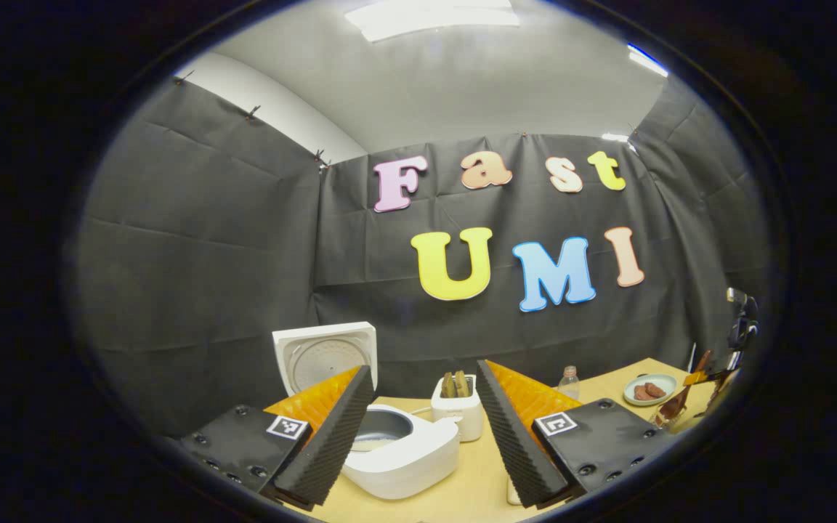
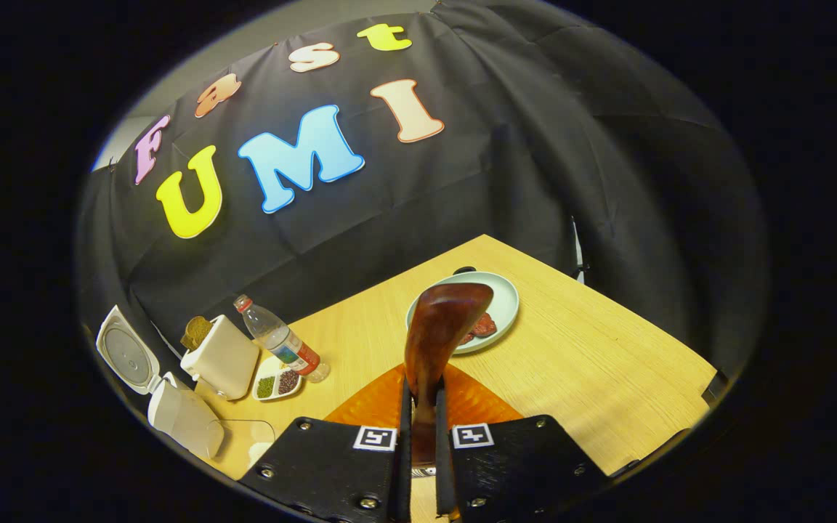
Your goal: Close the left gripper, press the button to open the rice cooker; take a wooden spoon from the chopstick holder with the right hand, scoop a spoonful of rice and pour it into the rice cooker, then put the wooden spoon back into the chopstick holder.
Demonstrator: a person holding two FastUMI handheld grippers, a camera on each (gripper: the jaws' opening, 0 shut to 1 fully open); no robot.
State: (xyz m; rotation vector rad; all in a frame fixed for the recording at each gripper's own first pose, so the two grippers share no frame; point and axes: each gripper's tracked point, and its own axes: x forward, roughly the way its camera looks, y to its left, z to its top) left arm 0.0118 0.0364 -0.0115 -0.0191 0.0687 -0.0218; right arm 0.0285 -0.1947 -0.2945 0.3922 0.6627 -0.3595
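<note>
The white rice cooker (image 1: 404, 454) stands open in the left gripper view, its lid (image 1: 325, 356) raised and the inner pot (image 1: 382, 428) showing. My left gripper (image 1: 424, 370) is open, its left finger just in front of the cooker, with nothing between the fingers. In the right gripper view my right gripper (image 2: 422, 396) is shut on the handle of a dark wooden spoon (image 2: 442, 327), whose bowl points up and away over the table. The cooker (image 2: 182, 414) lies far to the left there. The spoon (image 1: 673, 403) also appears at the far right of the left gripper view.
A white toaster (image 1: 455, 410) holding bread stands behind the cooker, with a small bottle (image 2: 280, 341) and a divided dish of beans (image 2: 277, 381) beside it. A pale green plate (image 2: 502, 305) with reddish food sits beyond the spoon. The wooden table (image 2: 593, 363) ends at the right.
</note>
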